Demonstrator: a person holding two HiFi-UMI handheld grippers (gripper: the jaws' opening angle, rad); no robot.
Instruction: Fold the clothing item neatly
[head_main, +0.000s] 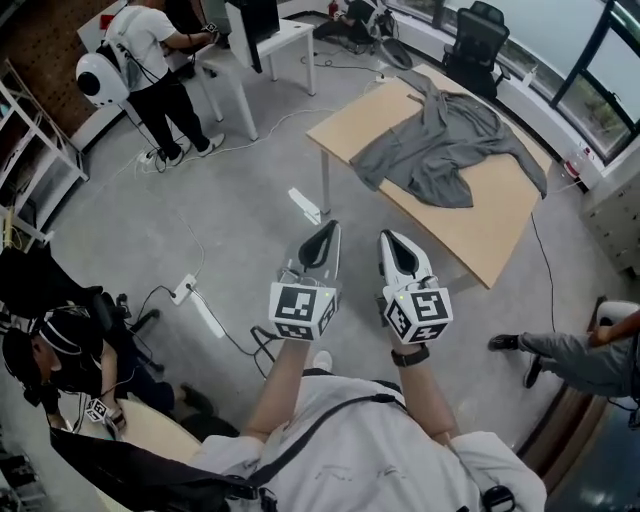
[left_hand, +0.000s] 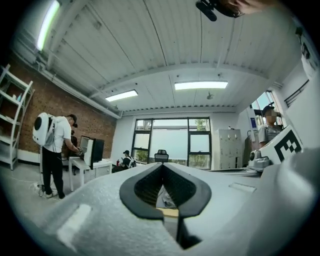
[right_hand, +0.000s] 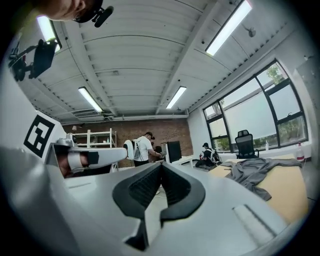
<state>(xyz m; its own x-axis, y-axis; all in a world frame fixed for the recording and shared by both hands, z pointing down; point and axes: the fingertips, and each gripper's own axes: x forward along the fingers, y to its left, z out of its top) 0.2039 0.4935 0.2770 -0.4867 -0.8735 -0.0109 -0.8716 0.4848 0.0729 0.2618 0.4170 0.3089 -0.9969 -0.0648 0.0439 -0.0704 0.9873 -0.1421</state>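
Jaws together and empty, left gripper (head_main: 327, 234) and right gripper (head_main: 391, 241) point toward the rumpled grey shirt (head_main: 445, 150) on the far tabletop (head_main: 492, 236), seemingly poised to begin folding.

Grey floor (head_main: 180, 215) — brick wall (left_hand: 95, 122)

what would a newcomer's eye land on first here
The crumpled grey garment sprawled unfolded across the light wooden table, at the upper right of the head view, draws the eye first. Next come the two white grippers with marker cubes, the left gripper and the right gripper, side by side at the centre, both shut, empty and short of the table.
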